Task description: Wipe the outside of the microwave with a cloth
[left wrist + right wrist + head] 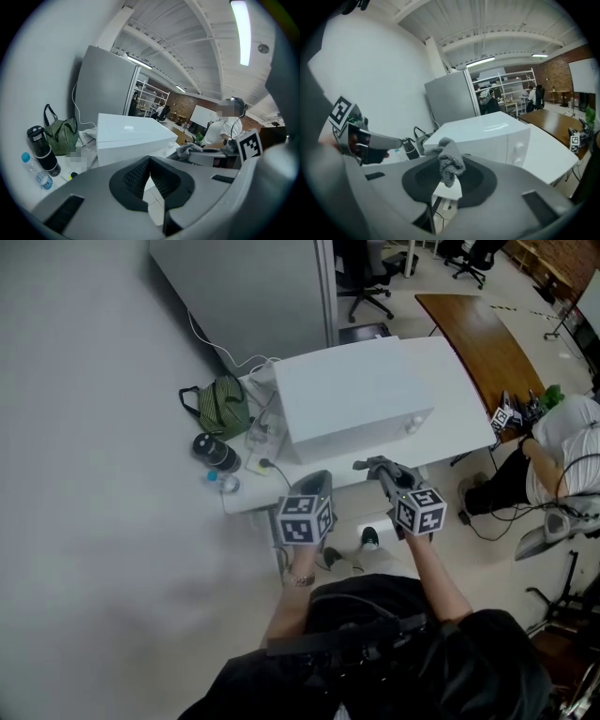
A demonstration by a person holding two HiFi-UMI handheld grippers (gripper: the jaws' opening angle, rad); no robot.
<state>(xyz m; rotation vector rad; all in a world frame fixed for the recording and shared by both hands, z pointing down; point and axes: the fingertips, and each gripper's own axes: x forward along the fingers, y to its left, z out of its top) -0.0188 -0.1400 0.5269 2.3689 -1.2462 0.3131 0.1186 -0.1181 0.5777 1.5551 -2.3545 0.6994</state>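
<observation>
A white microwave [352,397] stands on a white table [459,399], its door with knobs facing me; it also shows in the left gripper view [133,136] and the right gripper view [487,133]. My right gripper [370,465] is shut on a small grey cloth [449,161], held just in front of the microwave's front face. In the head view the cloth [367,463] is a small tuft at the jaw tips. My left gripper [319,479] is shut with nothing in it, short of the table's front edge, its jaws [149,173] pressed together.
Left of the microwave lie a green striped bag [221,405], a black flask [216,452], a small water bottle [223,482] and cables. A tall grey cabinet [253,287] stands behind. A person [553,460] sits at right by a wooden desk [478,334].
</observation>
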